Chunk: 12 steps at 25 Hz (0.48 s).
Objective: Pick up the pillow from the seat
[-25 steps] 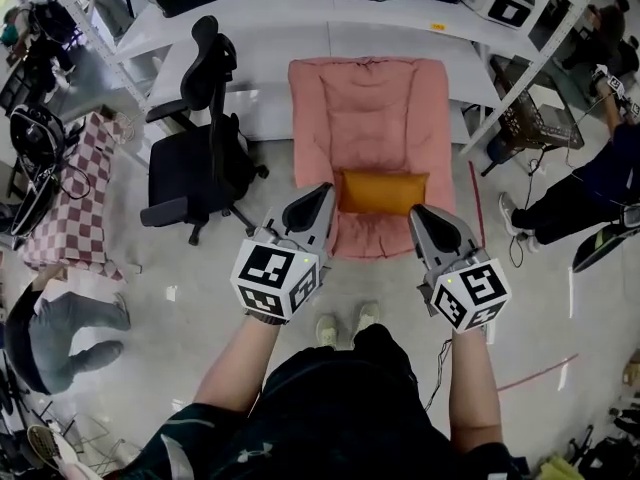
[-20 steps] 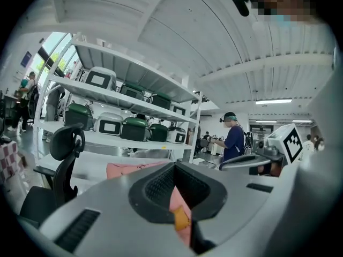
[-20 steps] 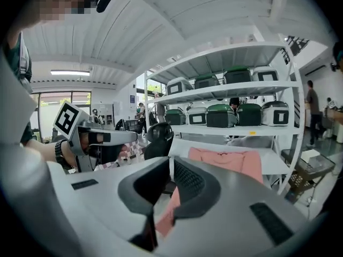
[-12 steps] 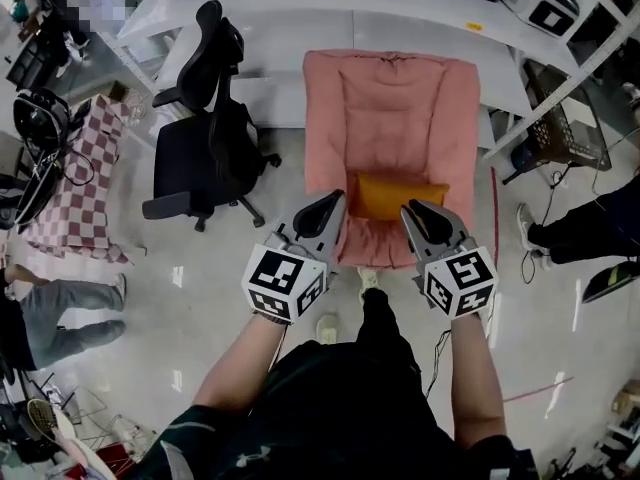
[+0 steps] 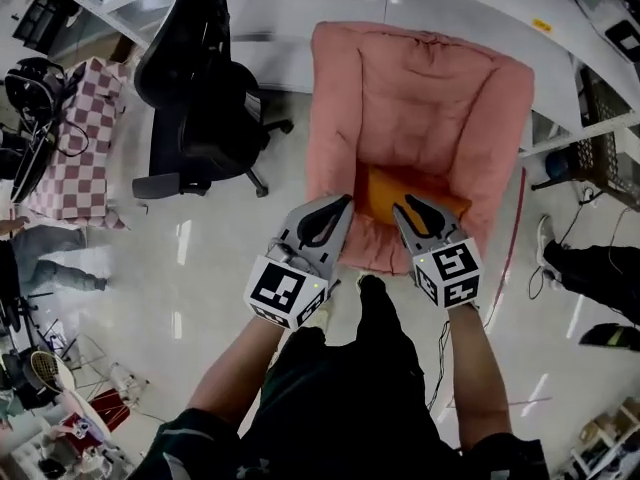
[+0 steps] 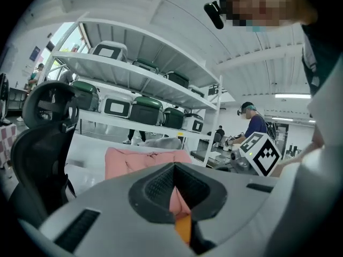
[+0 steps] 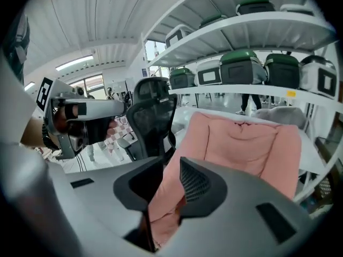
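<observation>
Your right gripper (image 5: 404, 206): jaws just spreading, nothing between | your left gripper (image 5: 338, 202): jaws seemingly pressed together | pillow (image 5: 385, 183): orange, on pink seat (image 5: 420, 88) | you have closed in; grasp likely next

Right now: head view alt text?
Seen from above, a person points the left gripper and right gripper at an orange pillow on the seat of a pink chair. The right gripper's jaws have just been opening, with nothing held. A black office chair stands left.
</observation>
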Each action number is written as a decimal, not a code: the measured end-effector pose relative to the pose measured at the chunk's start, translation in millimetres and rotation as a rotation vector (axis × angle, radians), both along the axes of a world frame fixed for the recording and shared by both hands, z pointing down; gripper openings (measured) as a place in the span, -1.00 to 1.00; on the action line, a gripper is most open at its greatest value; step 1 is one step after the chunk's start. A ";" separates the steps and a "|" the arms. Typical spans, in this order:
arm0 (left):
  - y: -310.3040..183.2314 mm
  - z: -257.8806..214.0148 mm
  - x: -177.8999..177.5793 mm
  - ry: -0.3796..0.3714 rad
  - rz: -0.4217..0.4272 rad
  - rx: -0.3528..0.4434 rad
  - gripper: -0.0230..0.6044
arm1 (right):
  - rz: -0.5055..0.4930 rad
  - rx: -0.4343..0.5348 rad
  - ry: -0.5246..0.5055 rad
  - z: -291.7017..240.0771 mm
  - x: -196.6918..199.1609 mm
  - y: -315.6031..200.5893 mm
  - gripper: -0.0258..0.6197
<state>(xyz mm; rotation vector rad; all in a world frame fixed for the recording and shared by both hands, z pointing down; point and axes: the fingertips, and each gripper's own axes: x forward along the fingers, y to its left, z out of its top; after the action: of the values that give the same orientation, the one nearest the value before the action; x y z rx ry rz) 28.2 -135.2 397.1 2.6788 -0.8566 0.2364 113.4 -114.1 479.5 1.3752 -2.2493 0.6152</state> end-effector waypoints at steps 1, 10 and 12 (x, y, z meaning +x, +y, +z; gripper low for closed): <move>-6.7 10.1 5.1 -0.008 -0.007 -0.010 -0.93 | -0.008 -0.011 0.002 12.0 4.9 -8.5 -0.68; -57.5 118.9 25.8 -0.077 -0.106 -0.158 -0.93 | -0.075 -0.206 -0.013 147.1 29.8 -61.2 -0.48; -65.7 140.3 25.9 -0.087 -0.127 -0.185 -0.93 | -0.096 -0.242 -0.007 174.9 30.4 -69.6 -0.44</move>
<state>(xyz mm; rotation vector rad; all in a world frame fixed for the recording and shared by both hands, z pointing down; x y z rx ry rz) 54.2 -200.9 537.4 2.4482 -0.9766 0.3850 143.8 -183.8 654.4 1.1424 -2.1493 0.8290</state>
